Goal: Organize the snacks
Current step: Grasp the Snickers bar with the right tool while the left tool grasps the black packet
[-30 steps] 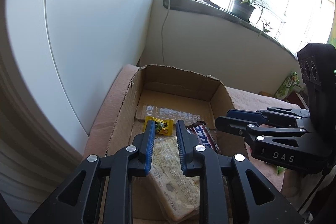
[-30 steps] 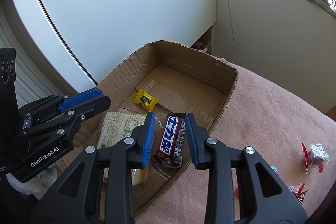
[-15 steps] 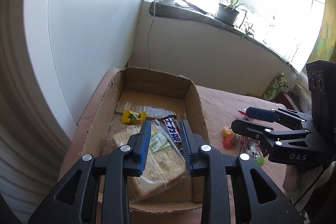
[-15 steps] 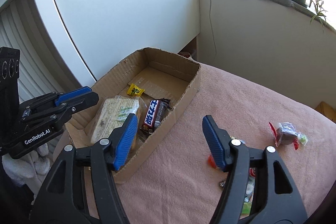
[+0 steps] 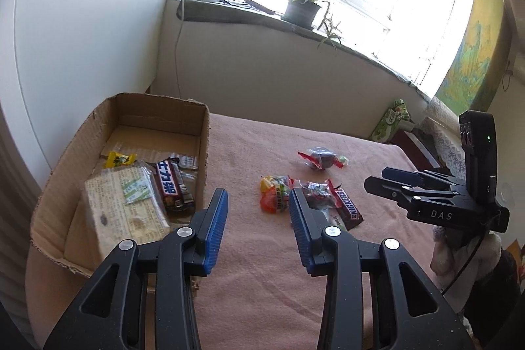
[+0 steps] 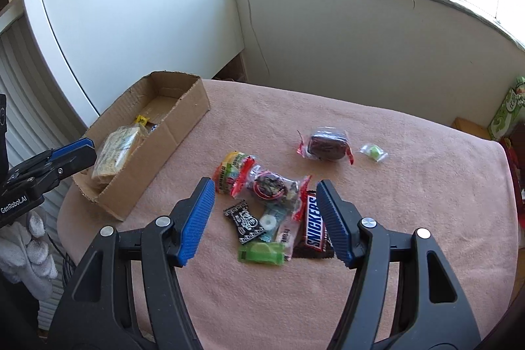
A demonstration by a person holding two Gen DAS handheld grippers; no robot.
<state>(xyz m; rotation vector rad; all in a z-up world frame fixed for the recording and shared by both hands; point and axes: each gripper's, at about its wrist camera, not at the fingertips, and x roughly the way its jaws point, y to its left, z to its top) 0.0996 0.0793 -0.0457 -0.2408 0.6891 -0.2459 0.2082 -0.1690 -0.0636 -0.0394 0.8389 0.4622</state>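
An open brown cardboard box [image 5: 200,153] is seen at the left of a table covered in pink cloth [image 5: 262,284]. Inside it, a large clear-wrapped block of pale crackers [image 5: 121,212], a dark chocolate bar with blue-and-white lettering [image 5: 169,186] and a small yellow candy [image 5: 118,158] are laid. A loose heap of snacks is spread on the cloth to the right of the box: a brown Snickers bar [image 6: 313,227], an orange-and-yellow candy packet [image 6: 231,169], a black patterned sachet [image 6: 245,222] and a green wrapped sweet [image 6: 261,253]; a dark cake in clear wrap [image 6: 328,144] is set well apart, farther back. The left gripper [image 5: 257,212] is held over bare cloth beside the box, its jaws opening and nothing between them. The right gripper [image 6: 264,209] is held above the heap with its jaws spread wide and nothing gripped.
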